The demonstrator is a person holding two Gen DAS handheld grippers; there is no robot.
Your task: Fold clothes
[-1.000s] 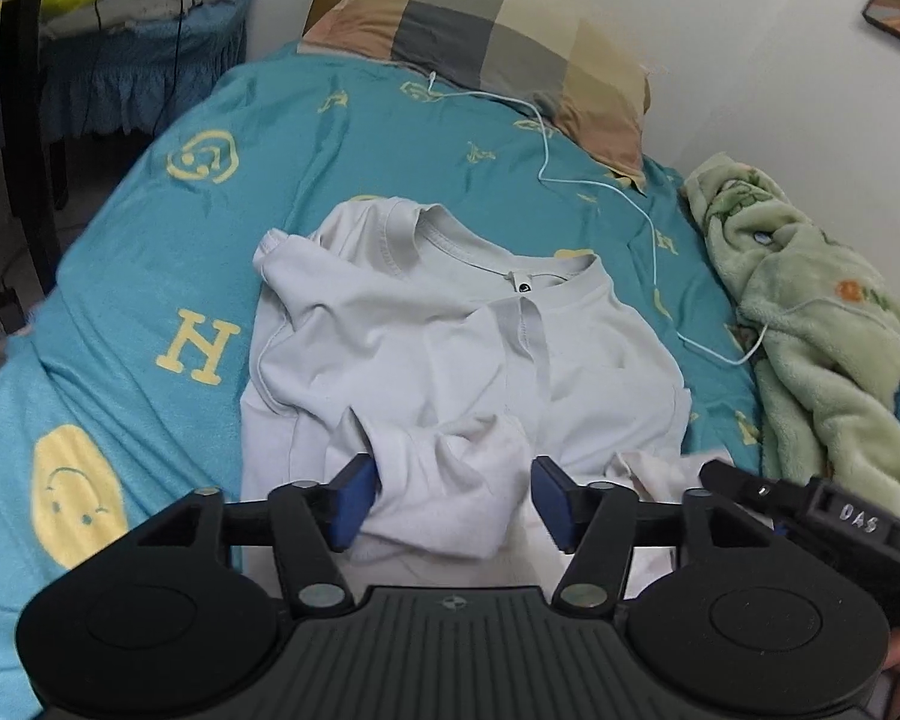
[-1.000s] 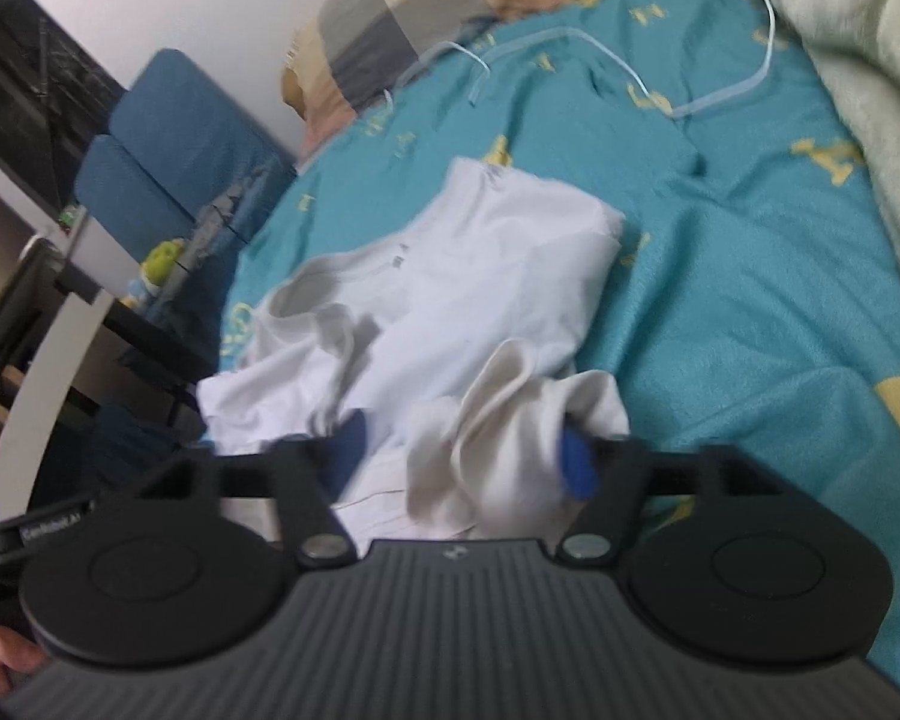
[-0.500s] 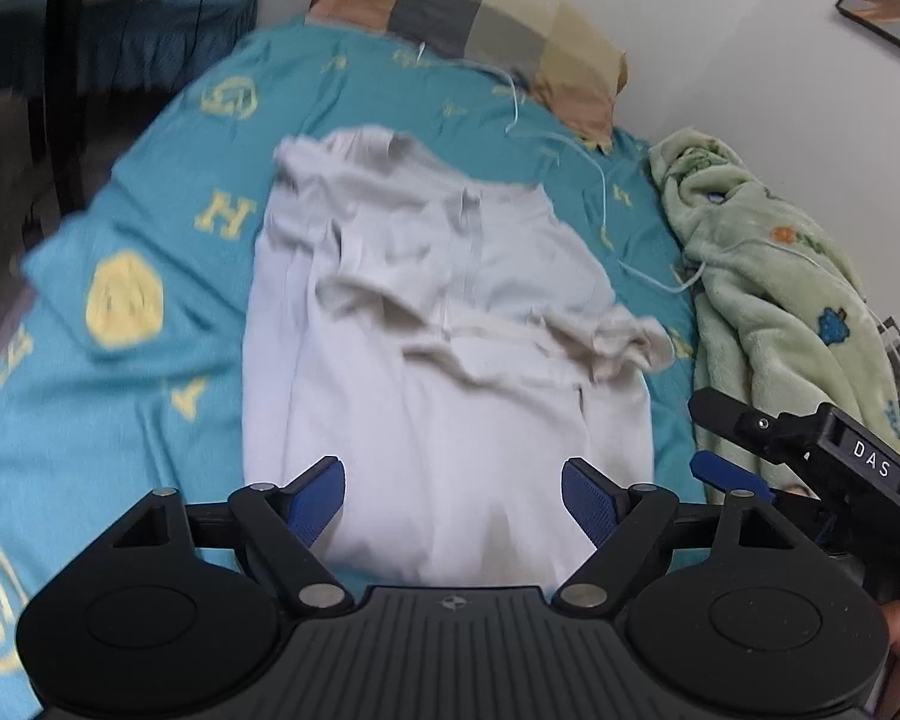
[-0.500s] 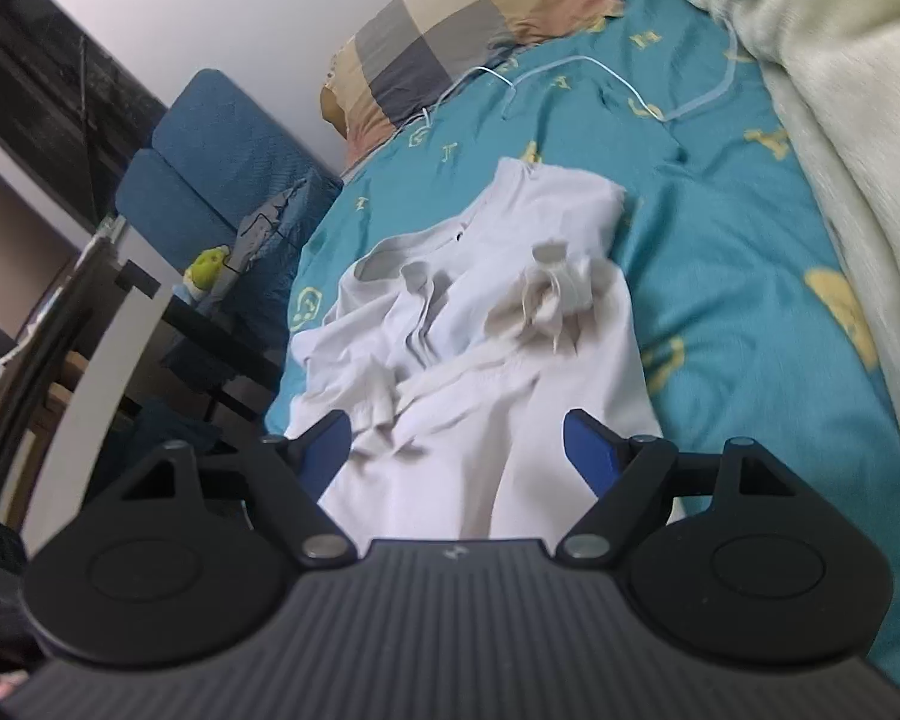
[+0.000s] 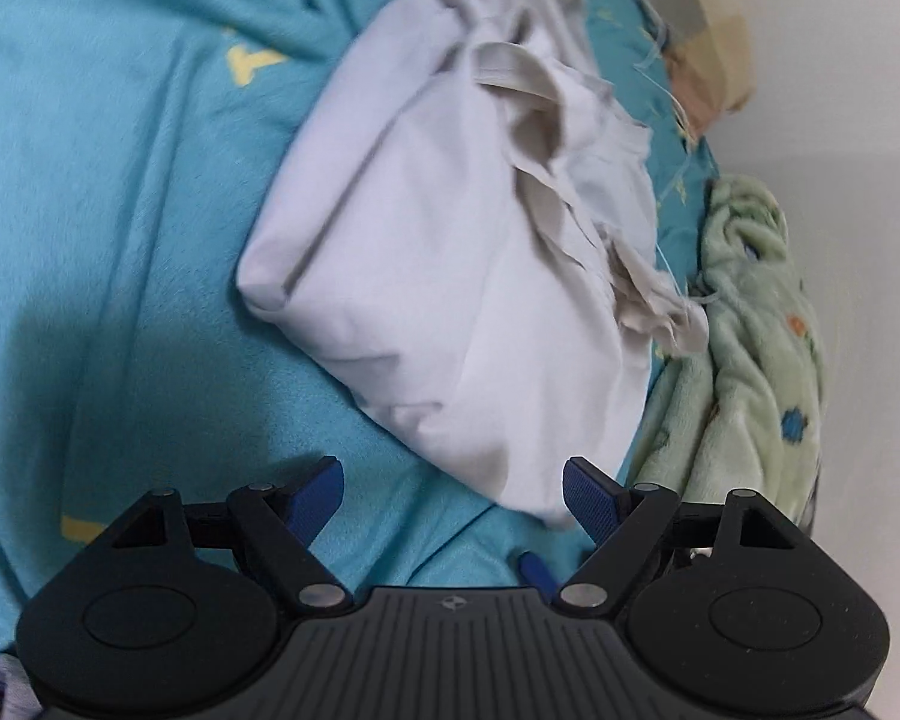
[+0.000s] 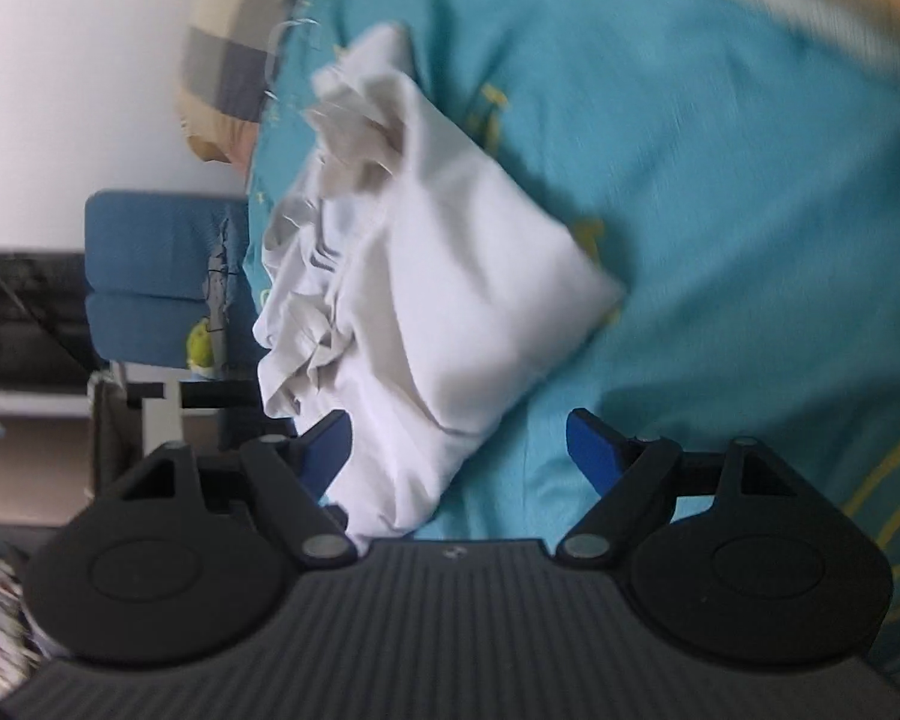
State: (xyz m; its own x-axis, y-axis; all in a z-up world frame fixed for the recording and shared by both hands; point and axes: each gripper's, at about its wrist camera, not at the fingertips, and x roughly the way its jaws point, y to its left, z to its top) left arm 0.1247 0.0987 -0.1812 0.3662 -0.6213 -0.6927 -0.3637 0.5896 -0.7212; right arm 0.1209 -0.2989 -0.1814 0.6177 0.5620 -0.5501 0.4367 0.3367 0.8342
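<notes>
Both my tools, left [image 5: 453,495] and right [image 6: 459,441], now spread empty; white cotton shirt [image 5: 450,276] dropped bunched on the teal patterned bedsheet [image 5: 120,180], fold unfinished.

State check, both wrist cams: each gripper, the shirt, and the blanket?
left gripper: open, holding nothing, near the shirt's hem.
right gripper: open, holding nothing, shirt edge lying between its fingers.
white shirt: on the bed, lower half smooth, sleeves and collar end bunched; not folded.
green blanket: crumpled beside the shirt.
</notes>
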